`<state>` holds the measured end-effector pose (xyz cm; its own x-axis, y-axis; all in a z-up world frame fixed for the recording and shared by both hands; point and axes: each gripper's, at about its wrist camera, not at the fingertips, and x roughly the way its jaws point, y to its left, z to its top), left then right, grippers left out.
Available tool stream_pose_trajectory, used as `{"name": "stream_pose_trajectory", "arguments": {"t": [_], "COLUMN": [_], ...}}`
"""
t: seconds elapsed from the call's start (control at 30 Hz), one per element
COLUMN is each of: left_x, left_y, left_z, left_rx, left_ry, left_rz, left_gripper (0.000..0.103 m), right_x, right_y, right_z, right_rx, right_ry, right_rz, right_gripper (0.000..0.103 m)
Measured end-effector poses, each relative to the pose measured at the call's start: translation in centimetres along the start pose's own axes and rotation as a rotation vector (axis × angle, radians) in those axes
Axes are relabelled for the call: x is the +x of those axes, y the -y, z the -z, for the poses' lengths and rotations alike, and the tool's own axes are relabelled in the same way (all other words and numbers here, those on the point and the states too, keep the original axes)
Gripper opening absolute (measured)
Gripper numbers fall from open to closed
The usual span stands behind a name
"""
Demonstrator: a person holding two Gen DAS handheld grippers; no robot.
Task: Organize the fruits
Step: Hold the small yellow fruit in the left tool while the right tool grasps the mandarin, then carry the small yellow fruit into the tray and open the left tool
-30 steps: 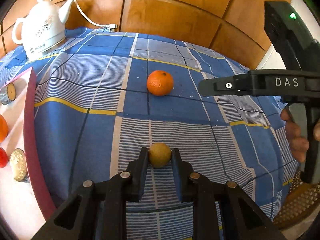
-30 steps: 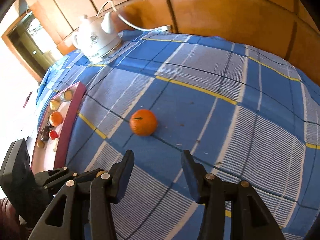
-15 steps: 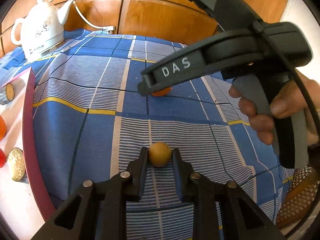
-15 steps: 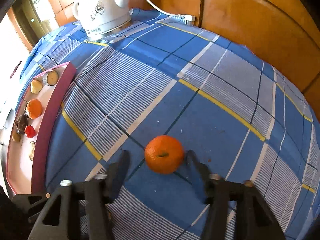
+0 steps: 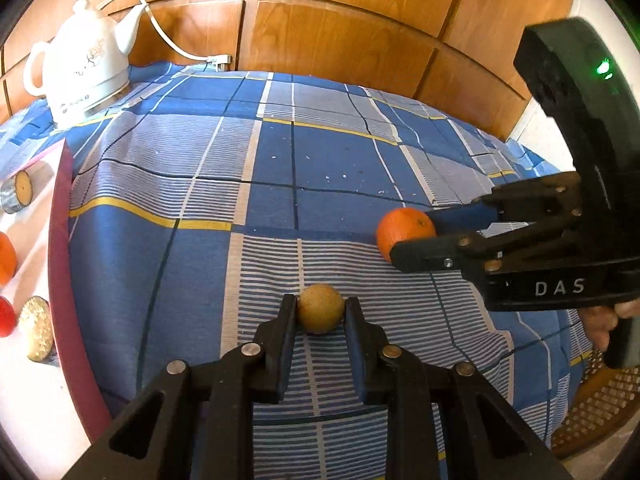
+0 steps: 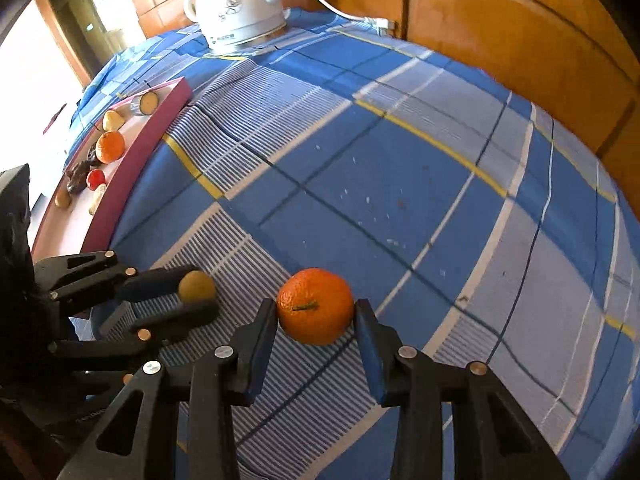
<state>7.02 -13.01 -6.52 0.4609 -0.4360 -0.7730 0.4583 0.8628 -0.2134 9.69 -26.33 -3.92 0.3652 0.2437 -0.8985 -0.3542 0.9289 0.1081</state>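
Note:
A small yellow-brown round fruit (image 5: 321,314) sits low over the blue checked cloth, with my left gripper (image 5: 320,304) shut on it and both pads against its sides. The right wrist view shows the same fruit (image 6: 196,286) in the left gripper (image 6: 200,292) at lower left. An orange (image 6: 316,304) with a short stem is pinched between the pads of my right gripper (image 6: 316,308), which is shut on it. In the left wrist view the orange (image 5: 402,228) and the right gripper (image 5: 414,236) come in from the right, held by a hand.
A pink-rimmed tray (image 5: 60,220) lies at the left with several fruits and cut pieces; the right wrist view shows the tray (image 6: 132,160) too. A white kettle (image 5: 84,68) with a cord stands at the back left before wooden panels. A wicker seat (image 5: 600,400) shows at lower right.
The right gripper came down over the orange, closed on it and carried it nearer and to the right in the left wrist view. The left gripper stayed still on the small fruit.

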Motion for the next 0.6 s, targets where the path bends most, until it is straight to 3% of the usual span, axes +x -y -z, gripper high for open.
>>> {"name": "stream_pose_trajectory", "arguments": {"t": [0.3, 0.6], "left_x": [-0.3, -1.1], "left_y": [0.9, 1.6], "left_z": [0.1, 0.5], "left_rx": [0.026, 0.038], "left_ry": [-0.003, -0.007], "left_rz": [-0.056, -0.050], "left_gripper": [0.024, 0.024], "right_x": [0.2, 0.3], "right_y": [-0.8, -0.8], "right_z": [-0.3, -0.4], "right_rx": [-0.054, -0.042], "right_ry": [0.004, 0.007], "right_rz": [0.035, 0.038], "right_gripper": [0.040, 0.040]}}
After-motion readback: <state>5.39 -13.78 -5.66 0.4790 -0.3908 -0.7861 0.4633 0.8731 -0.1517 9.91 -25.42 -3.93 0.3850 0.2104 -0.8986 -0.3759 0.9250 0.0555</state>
